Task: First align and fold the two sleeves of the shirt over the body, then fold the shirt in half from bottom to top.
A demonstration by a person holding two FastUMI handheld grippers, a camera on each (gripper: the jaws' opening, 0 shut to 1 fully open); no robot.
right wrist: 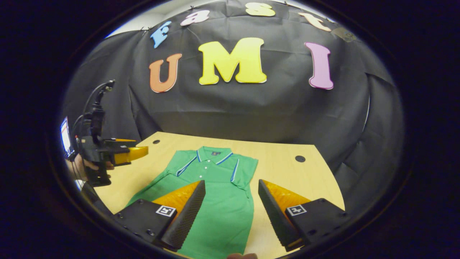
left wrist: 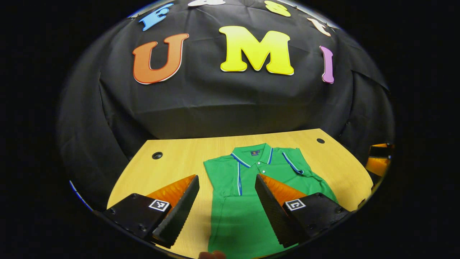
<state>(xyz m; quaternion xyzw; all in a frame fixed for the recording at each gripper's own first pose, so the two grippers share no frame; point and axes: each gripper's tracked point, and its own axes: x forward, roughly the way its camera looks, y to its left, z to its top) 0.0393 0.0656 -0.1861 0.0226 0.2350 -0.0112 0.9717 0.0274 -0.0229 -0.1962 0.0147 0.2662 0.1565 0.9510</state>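
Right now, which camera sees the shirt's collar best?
The left gripper view: the collar of the green polo shirt sits near centre, unblocked. The right gripper view shows the same collar smaller, further off to the left.

In the left gripper view, the left gripper hangs with its fingers spread wide above a green polo shirt (collar toward the booth wall) lying flat on the wooden table.

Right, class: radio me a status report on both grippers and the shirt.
Left gripper open, above the table. Right gripper open, holding nothing. Green shirt flat on wooden table; one sleeve looks folded in, the other still out. Nothing in the way.
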